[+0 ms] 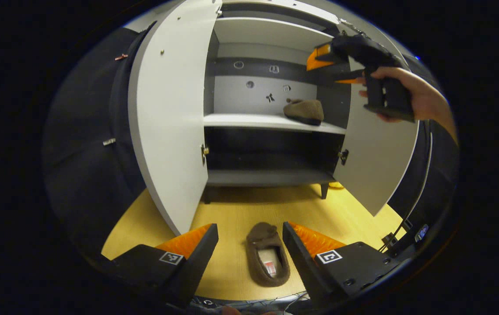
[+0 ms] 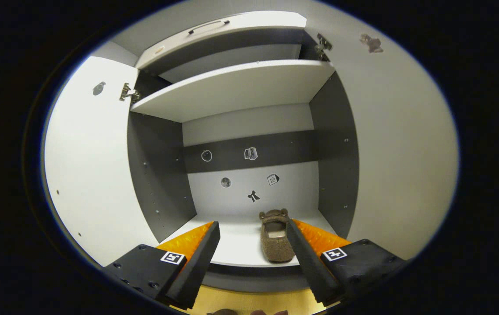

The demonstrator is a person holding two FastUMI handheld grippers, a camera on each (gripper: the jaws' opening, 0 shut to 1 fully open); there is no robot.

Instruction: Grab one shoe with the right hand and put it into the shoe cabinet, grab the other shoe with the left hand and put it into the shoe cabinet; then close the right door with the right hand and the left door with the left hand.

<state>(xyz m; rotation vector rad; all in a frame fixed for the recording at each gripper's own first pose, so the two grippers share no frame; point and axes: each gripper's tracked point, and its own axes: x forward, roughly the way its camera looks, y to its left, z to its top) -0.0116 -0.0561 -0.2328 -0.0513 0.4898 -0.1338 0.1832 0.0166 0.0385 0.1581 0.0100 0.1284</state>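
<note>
left gripper (image 1: 249, 245): fingers wide, nothing held; low over the floor, facing the cabinet front.
floor shoe (image 1: 268, 253): brown slipper on the yellow floor (image 1: 232, 210), between the left fingers but not touched by either; toe toward the cabinet, opening up.
right gripper (image 2: 252, 245): fingers wide, empty; in the left gripper view it sits high by the right door, held in a hand (image 1: 420, 98).
shelf shoe (image 2: 277, 238): second brown slipper on the middle shelf (image 2: 240, 245), right side, near the right wall; toe toward the back panel. Just beside the right gripper's right finger; contact cannot be told.
cabinet (image 1: 271, 65): white, dark interior, on short legs; lower compartment under the shelf is dark.
left door (image 1: 170, 113): swung open, edge toward the left gripper.
right door (image 1: 376, 166): swung open, partly behind the hand.
obstructions: open left door stands just left of the floor shoe; both doors flank the path to the shelf.
back panel: small stickers (image 2: 250, 153) above the shelf shoe.
</note>
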